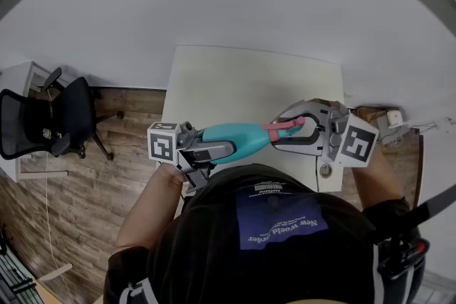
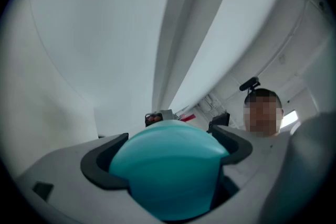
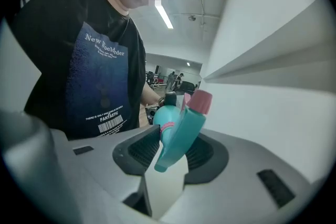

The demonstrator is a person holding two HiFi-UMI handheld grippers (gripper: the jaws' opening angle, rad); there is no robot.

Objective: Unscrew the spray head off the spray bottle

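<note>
Spray bottle (image 1: 242, 136), smooth light plastic, likely slippery: left gripper (image 1: 222, 147) is clamping its body, right gripper (image 1: 280, 133) is pinching the spray head (image 3: 184, 131)

The bottle (image 2: 169, 178) between the left gripper's (image 2: 169, 139) black pads (image 2: 98, 164) is teal. The spray head (image 3: 179, 138) between the right gripper's (image 3: 176, 147) ribbed black pads (image 3: 142, 149) is teal too, with a pink nozzle (image 3: 201, 100) and a pink collar (image 3: 167, 126). Both gripper bodies are pale grey. Their cubes (image 1: 163, 142) are white with black square markers. Beyond the fingers are a cream table (image 1: 249, 82) and a brown plank floor (image 1: 107, 181).
</note>
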